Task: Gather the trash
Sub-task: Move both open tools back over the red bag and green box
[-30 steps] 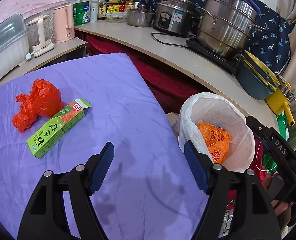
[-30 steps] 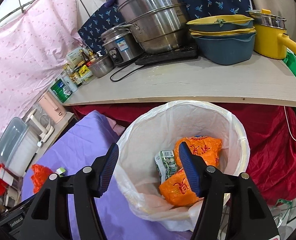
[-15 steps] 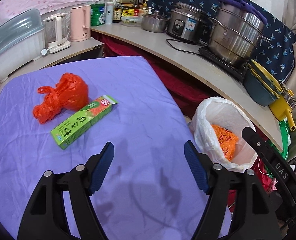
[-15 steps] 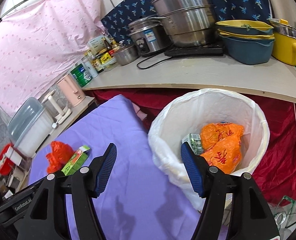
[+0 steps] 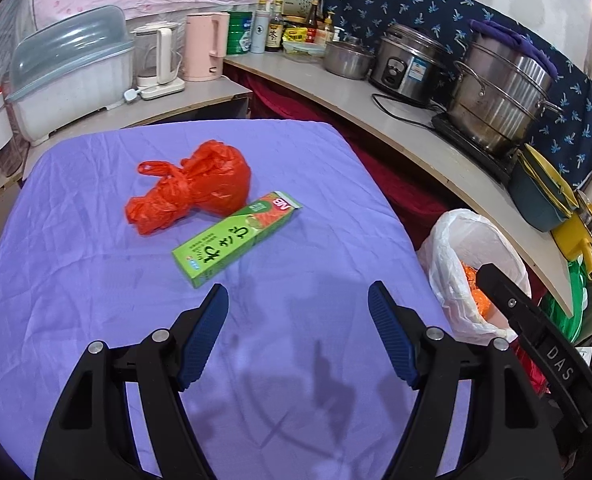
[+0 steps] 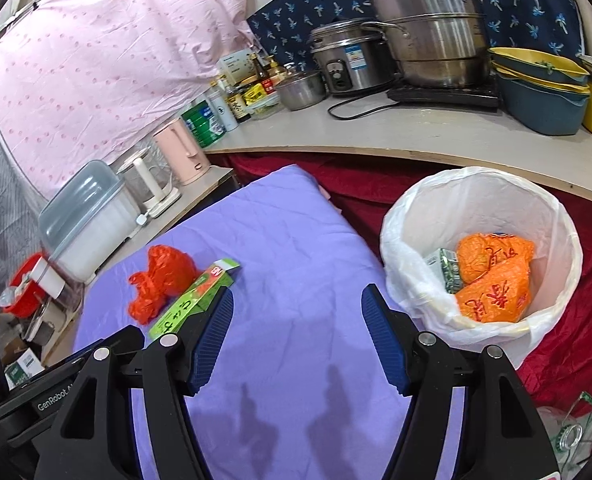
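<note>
Both tools have swung off the bin (image 6: 476, 204) back over the purple bench (image 5: 296, 160) — left tool (image 5: 298, 308) & right tool (image 6: 296, 312) released, nothing held. Red bag (image 5: 195, 184) + green box (image 5: 235, 238) lie touching, next pickup likely.

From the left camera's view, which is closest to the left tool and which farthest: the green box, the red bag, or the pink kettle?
1. Green box, just ahead of the left tool, on the purple cloth.
2. Red bag, right behind the box, touching it.
3. Pink kettle, far back on the counter.
</note>
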Tool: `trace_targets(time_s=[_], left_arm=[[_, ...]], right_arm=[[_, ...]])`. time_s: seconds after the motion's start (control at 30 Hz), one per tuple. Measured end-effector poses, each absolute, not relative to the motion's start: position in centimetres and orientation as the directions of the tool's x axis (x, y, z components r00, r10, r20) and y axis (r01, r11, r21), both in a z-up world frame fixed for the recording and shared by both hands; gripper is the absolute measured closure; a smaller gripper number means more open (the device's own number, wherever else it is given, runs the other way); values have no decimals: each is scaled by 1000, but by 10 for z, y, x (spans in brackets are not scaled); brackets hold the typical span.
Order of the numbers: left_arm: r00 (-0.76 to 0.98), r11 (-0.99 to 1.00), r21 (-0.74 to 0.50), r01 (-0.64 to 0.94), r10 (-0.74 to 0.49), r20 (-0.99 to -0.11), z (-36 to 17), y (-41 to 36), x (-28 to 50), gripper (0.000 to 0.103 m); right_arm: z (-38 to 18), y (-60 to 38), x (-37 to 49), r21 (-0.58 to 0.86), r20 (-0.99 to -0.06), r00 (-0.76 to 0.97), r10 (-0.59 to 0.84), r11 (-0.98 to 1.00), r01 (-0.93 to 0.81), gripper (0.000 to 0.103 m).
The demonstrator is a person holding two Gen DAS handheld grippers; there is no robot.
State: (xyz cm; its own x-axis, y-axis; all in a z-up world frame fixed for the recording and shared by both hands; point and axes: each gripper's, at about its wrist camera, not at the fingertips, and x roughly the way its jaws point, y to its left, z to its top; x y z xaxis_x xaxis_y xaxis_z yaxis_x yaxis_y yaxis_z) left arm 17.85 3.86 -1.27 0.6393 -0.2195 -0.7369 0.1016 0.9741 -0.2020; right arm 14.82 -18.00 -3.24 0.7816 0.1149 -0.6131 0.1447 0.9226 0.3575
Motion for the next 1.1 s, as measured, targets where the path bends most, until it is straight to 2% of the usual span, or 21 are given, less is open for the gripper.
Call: trace_targets(time_s=[0.8,1.1], left_arm=[[646,967,-236,-97,-120,-754,-32,167,177,34],[636,963,-231,-138,-93,-766,-44,205,189,34]], right_arm=[[-60,-52,175,323,-668,703,245,946,-22,39],[-83,-5,200,336,-698,661,275,941,-37,39]])
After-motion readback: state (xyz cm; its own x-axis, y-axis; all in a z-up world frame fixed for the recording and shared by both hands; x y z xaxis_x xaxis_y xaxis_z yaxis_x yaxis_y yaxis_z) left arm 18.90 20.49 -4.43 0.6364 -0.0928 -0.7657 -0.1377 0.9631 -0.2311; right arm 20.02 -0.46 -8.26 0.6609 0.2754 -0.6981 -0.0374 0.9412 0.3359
